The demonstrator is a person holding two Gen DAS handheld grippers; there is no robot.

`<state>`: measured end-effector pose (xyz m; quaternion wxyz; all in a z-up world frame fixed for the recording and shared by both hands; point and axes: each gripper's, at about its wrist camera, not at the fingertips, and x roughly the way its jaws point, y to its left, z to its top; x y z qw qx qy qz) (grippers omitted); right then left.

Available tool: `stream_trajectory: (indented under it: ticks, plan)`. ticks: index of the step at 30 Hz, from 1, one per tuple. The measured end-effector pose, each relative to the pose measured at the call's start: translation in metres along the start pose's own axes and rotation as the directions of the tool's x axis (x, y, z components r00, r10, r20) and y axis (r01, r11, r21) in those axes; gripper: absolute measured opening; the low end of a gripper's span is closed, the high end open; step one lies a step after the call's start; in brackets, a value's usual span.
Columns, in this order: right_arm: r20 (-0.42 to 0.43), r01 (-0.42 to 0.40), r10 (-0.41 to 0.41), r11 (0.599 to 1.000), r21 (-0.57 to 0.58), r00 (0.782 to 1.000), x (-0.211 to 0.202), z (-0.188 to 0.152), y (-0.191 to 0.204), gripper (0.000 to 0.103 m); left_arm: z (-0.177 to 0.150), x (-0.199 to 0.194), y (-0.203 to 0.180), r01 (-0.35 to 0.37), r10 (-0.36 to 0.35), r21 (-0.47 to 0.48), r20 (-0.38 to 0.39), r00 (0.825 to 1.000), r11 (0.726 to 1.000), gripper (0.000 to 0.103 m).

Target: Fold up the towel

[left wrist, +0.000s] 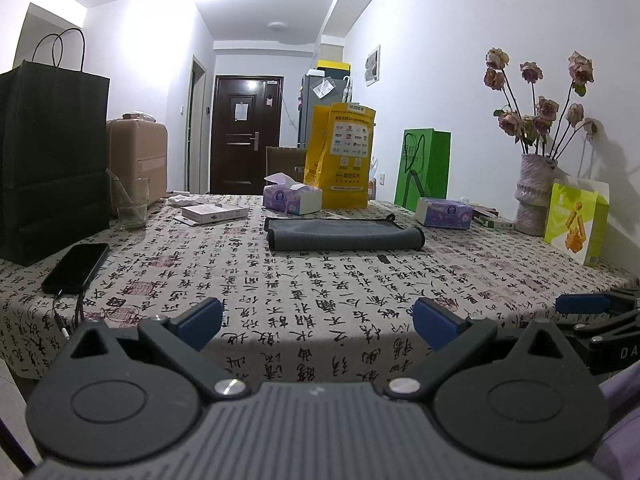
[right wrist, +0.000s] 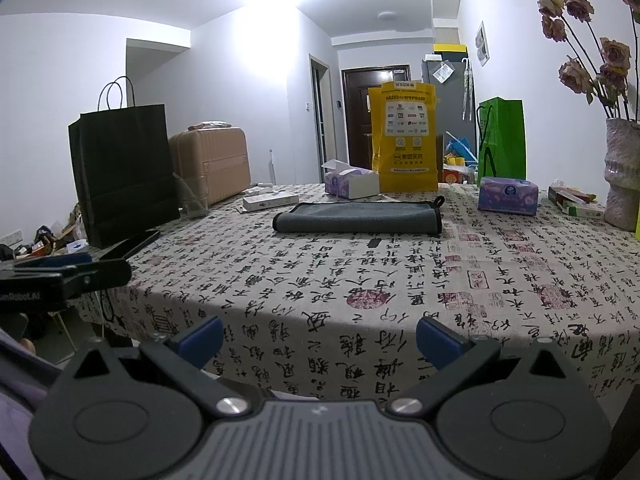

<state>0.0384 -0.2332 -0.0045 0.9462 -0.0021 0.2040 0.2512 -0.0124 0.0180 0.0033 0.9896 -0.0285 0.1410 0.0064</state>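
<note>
The gray towel (left wrist: 344, 234) lies folded flat on the surface (left wrist: 320, 288), which has a cloth with black writing on it. Behind the towel stand a yellow bag (left wrist: 340, 156) and a tissue box (left wrist: 292, 198). A black phone (left wrist: 76, 268) lies well to the left of the towel, near a tall black bag (left wrist: 52, 156). The left gripper (left wrist: 316, 322) and the right gripper (right wrist: 318, 338) both hover at the near edge of the surface, well apart from the towel. Both have their jaws wide apart and hold nothing.
</note>
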Motion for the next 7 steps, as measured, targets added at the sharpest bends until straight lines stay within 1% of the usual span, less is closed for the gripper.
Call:
stream_trajectory:
  ticks: [7]
  plan:
    - [-0.001, -0.001, 0.001, 1.0, 0.0, 1.0, -0.0001, 0.0, -0.0002, 0.103, -0.0013, 0.0005, -0.0004, 0.002, -0.002, -0.002, -0.006, 1.0, 1.0, 0.103]
